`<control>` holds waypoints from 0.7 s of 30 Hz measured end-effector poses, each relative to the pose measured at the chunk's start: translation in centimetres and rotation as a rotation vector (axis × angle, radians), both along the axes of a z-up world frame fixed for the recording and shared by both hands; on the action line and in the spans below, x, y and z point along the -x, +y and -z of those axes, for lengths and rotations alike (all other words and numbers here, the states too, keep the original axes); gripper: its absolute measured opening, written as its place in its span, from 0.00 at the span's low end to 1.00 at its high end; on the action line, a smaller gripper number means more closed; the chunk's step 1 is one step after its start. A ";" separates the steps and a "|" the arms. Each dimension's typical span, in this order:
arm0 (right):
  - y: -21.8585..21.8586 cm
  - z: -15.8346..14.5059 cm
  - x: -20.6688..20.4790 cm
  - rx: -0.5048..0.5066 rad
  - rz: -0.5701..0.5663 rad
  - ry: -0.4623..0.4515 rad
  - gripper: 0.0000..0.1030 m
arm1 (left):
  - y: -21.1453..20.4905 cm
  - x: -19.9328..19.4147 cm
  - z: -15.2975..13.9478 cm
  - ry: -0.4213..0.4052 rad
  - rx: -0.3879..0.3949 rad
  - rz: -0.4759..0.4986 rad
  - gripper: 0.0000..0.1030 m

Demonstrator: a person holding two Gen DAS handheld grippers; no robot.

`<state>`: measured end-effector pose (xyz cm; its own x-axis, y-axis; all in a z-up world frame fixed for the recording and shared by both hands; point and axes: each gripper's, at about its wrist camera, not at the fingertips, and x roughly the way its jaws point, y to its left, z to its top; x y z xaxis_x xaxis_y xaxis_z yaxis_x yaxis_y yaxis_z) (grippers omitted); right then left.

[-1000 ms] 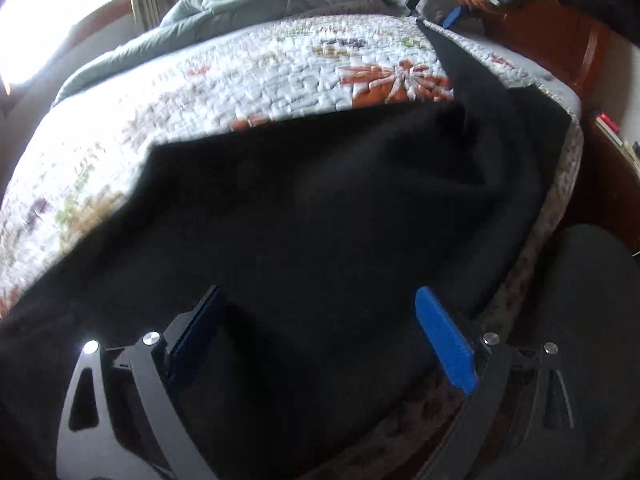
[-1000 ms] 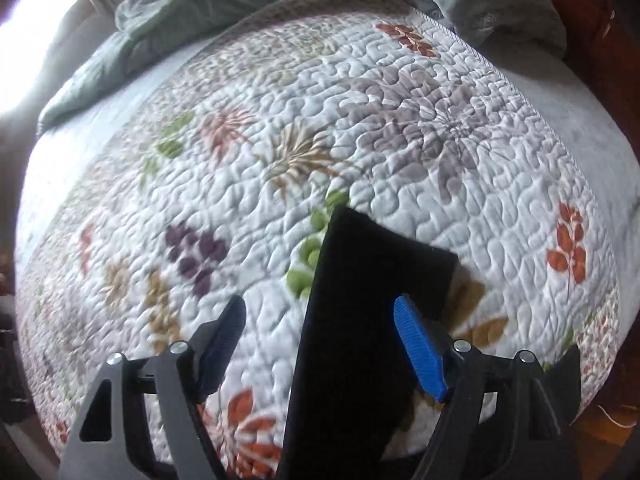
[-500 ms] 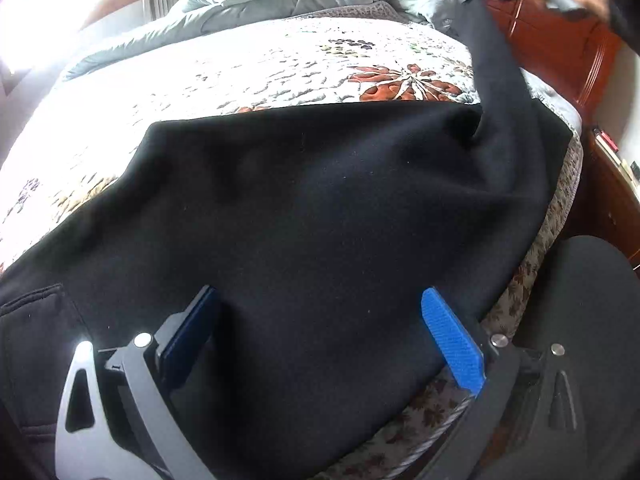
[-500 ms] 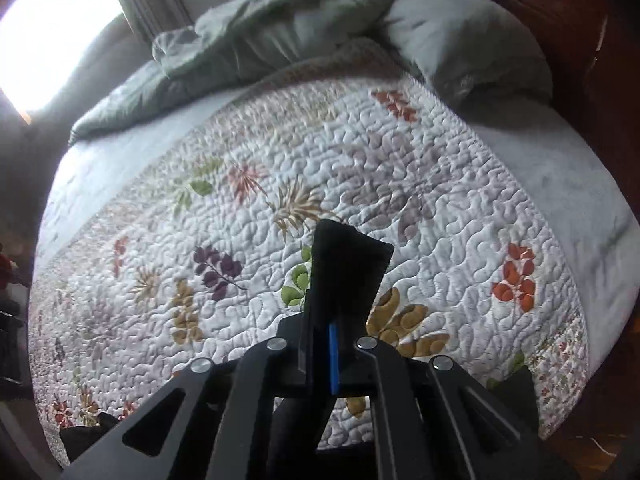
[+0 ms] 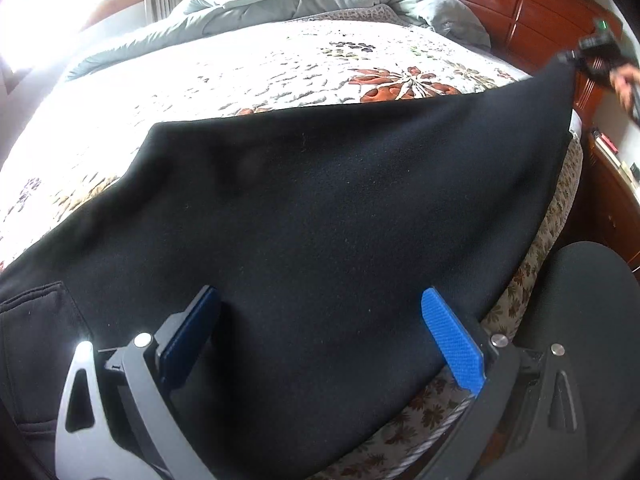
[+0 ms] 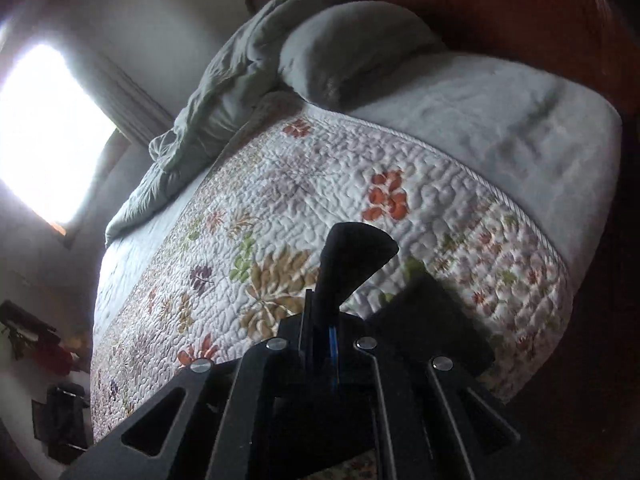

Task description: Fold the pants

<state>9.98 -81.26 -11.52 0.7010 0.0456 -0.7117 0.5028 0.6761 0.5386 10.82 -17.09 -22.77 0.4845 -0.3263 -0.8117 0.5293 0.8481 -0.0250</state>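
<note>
Bed: floral quilt (image 5: pixel 280 72) carries the work, giving a flat surface to fold on.
Left gripper (image 5: pixel 320 332): my fingers (image 5: pixel 452 340) stand wide apart over the black pants (image 5: pixel 320 220), gripping nothing.
Pants: spread across the near edge of the quilt.
Right gripper (image 6: pixel 322 344): pinched tight on a pants corner (image 6: pixel 352 256), lifted clear, I judge to carry it over.

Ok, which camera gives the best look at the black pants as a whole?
The left wrist view: the black pants spread wide across the floral quilt. The right wrist view shows only a narrow end of them pinched in the shut right gripper.
</note>
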 end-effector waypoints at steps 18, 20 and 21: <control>-2.2 4.3 2.1 -0.114 -0.084 -0.185 0.05 | -0.1 0.0 0.1 -0.003 0.005 -0.006 0.97; -1.4 1.6 1.6 -0.078 -0.122 -0.252 0.05 | -0.1 0.0 0.1 -0.004 0.003 -0.008 0.97; -1.1 0.6 1.6 -0.064 -0.133 -0.286 0.05 | -0.1 0.0 0.1 -0.003 0.002 -0.009 0.97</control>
